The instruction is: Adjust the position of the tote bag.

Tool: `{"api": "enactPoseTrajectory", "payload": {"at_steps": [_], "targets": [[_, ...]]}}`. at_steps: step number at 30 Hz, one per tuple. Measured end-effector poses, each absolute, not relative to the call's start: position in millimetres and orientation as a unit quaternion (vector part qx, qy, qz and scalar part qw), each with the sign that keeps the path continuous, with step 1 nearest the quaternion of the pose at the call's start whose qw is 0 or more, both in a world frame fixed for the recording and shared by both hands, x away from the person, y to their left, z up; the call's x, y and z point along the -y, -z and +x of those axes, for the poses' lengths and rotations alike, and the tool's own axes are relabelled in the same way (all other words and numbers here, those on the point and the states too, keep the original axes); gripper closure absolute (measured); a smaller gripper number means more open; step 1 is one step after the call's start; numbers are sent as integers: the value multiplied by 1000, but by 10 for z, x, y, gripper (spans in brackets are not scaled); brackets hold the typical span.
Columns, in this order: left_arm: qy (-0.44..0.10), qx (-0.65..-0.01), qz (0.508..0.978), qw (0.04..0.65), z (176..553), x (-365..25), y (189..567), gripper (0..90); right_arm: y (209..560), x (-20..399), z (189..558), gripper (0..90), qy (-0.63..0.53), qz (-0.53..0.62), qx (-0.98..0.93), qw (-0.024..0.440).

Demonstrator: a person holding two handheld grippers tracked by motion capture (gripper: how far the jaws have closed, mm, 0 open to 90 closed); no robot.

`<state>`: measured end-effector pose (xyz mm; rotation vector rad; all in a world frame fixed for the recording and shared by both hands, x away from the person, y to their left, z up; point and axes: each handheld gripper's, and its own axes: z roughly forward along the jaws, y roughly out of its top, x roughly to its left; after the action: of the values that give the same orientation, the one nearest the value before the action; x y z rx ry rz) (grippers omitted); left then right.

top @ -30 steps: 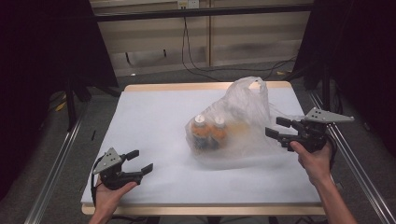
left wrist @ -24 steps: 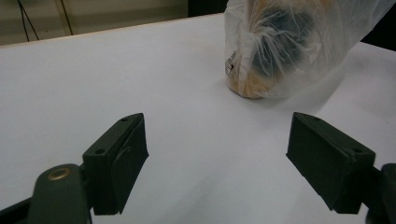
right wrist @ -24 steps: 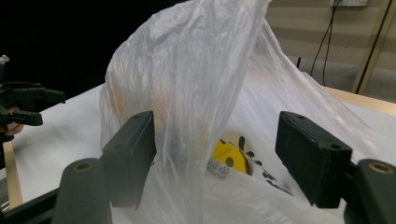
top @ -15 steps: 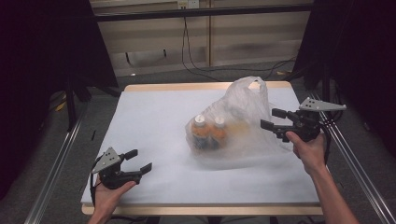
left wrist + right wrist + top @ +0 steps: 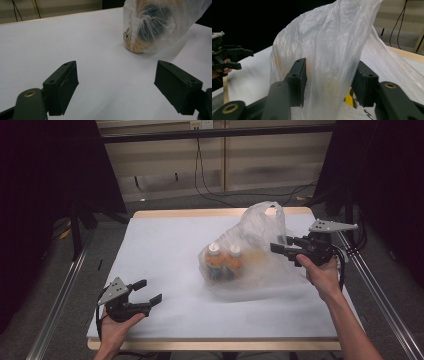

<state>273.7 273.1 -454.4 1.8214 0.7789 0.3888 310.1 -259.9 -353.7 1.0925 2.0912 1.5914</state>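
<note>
Resting at the near left of the table, left gripper with jaws wide apart, gripping nothing. Lying right of centre, the plastic bag with two orange bottles inside, its handle standing up at the far side. Reaching in from the right, right gripper, jaws just closing around a bunched fold of film, pads seemingly touching it. Risking a slip of thin film, or tipping bottles if pulling sideways.
</note>
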Motion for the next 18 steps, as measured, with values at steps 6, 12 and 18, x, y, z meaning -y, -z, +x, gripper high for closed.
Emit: {"api": "enactPoseTrajectory", "payload": {"at_steps": [6,12,18], "targets": [[-168,-327,763,531,2735,-2738,4540,187,3489,2557,3113,790,-562,374,-723,145],[-170,-326,762,532,2727,-2722,4533,190,3407,2496,3121,873,-569,362,-724,144],[-165,-325,763,534,2738,-2710,4533,193,3273,2434,3146,897,-586,349,-717,145]]}}
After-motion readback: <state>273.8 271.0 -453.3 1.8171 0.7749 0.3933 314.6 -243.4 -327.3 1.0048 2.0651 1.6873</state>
